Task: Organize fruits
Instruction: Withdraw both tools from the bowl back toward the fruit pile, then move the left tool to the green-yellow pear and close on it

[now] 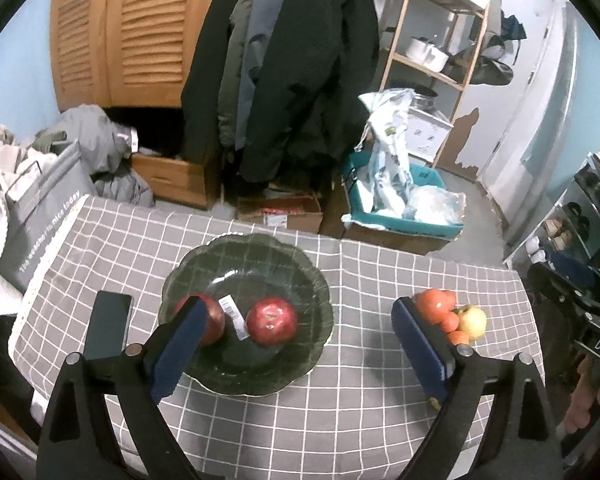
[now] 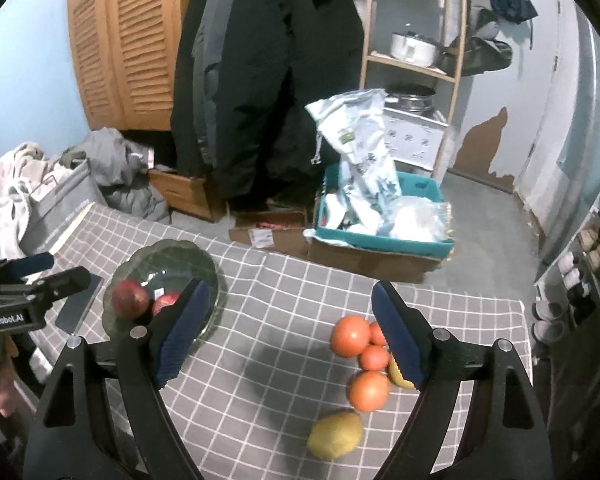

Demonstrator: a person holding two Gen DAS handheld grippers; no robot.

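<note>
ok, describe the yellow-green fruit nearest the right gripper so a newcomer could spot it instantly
Start at the grey checked tablecloth, then go to the loose fruit pile right of the dark glass bowl. The target is the yellow-green fruit at the pile's near end, just below the oranges. It is the only one lying apart, oval and not orange.

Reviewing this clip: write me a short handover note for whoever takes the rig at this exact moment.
Left gripper: open, empty, above the glass bowl.
Right gripper: open, empty, over the loose fruit.
Done: two red apples lie in the bowl, a small label between them.
Left: four orange fruits clustered on the checked tablecloth, a yellow-green fruit nearer the camera, another yellow one partly hidden behind the right finger. A phone lies left of the bowl.
</note>
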